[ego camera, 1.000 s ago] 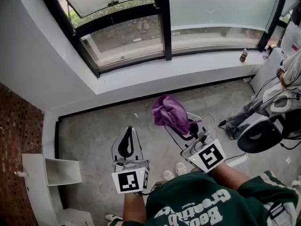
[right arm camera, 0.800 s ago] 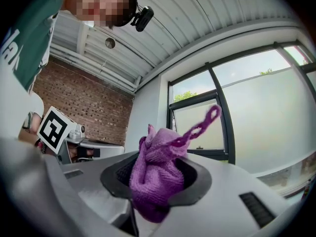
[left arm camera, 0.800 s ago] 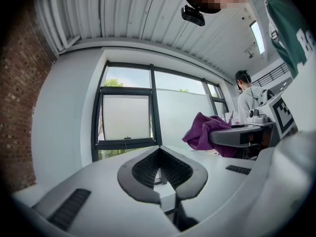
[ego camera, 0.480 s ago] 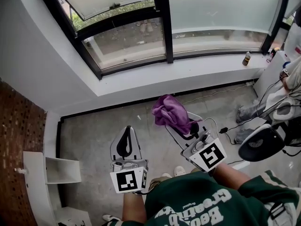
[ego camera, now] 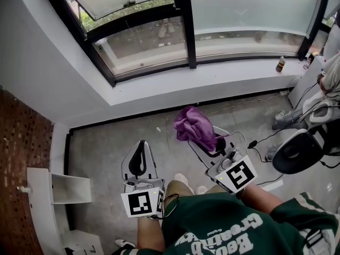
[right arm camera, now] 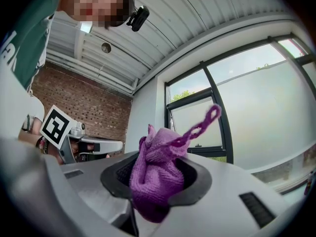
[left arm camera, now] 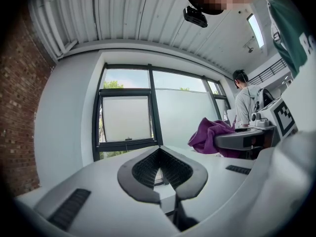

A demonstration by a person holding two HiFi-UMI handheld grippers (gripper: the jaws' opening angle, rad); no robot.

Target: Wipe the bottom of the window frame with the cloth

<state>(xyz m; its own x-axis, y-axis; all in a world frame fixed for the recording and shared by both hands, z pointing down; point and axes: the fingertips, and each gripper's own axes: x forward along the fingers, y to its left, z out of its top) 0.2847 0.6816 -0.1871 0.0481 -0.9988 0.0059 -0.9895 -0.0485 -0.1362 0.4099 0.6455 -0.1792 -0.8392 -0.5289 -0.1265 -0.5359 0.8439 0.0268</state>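
The bottom of the window frame [ego camera: 154,71] lies well ahead, apparently unwiped: the right claw [ego camera: 204,139] pinches the purple cloth [ego camera: 192,125] short of it, while the left claw [ego camera: 139,162] is pressed together, empty.

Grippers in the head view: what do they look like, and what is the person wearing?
The left gripper and right gripper are pale grey wedge-shaped shells with black ribbed pads. Each carries a white cube with black square markers. A thin black cable loops beside the left one. The person wears a dark green top with white lettering.
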